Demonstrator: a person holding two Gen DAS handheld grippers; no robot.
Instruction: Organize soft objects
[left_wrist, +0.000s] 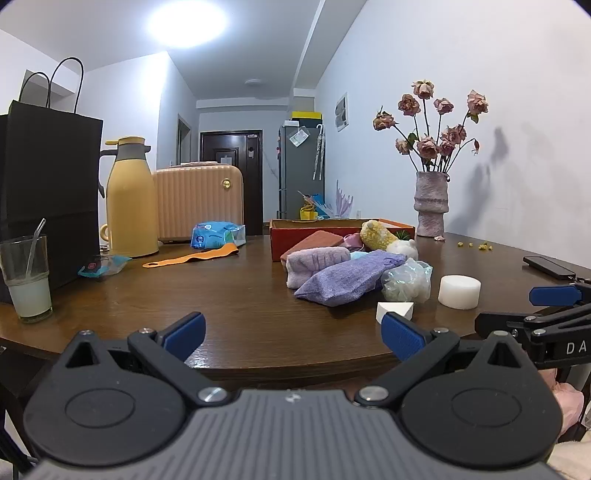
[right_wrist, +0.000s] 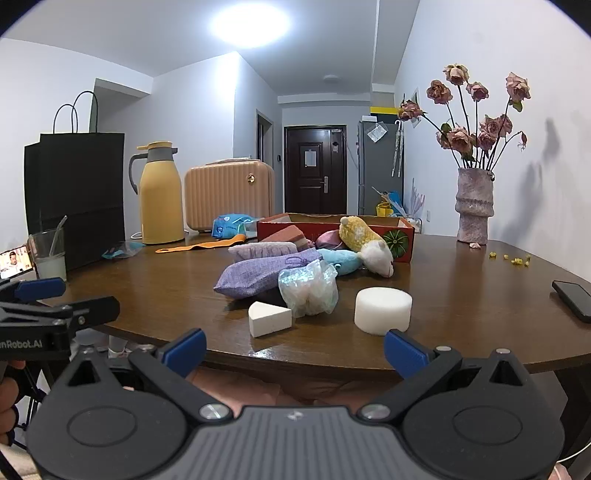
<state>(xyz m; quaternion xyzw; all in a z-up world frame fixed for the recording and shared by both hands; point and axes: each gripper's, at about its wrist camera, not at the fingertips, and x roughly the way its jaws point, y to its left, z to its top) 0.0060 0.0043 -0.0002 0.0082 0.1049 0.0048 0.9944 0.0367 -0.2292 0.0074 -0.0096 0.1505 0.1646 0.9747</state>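
Left wrist view: left claw (left_wrist: 293, 334) hangs at the near edge of the table (left_wrist: 229, 295), jaws spread wide, nothing btwn them. Right claw (right_wrist: 295, 349) is in the same state: wide apart, empty, also short of the table edge.

Location of soft items: all piled centre-right on the table, in front of and leaning into the red box (right_wrist: 400, 240). Purple pouch (right_wrist: 255, 275) lies at front left of pile, w/ a lilac cloth (right_wrist: 262, 250) behind it. Crinkled plastic bag (right_wrist: 308, 288) touches the pouch. Wedge sponge (right_wrist: 269, 318) and round sponge (right_wrist: 383, 310) sit nearest the claws, apart from each other. Yellow plush (right_wrist: 356, 229) and white plush (right_wrist: 378, 256) lean on the box front; blue plush (right_wrist: 341, 260) lies beside them.

Risks (judgement):
- Items overlap. A grab at the pouch likely drags the bag or cloth w/ it.
- Sponges are light and close to the near edge; a nudge from a jaw tip may push one off.
- Bag is slippery; grip may slide.
- Vase of dried flowers (right_wrist: 474, 206) stands right of the box; a wide swing could tip it.
- Glass w/ straw (left_wrist: 27, 277) sits far left, near the left claw's path.
- Phone (right_wrist: 574, 299) lies near the right edge.

Open room: bare table left of the pile and btwn sponges and near edge. Approach from the front is clear.
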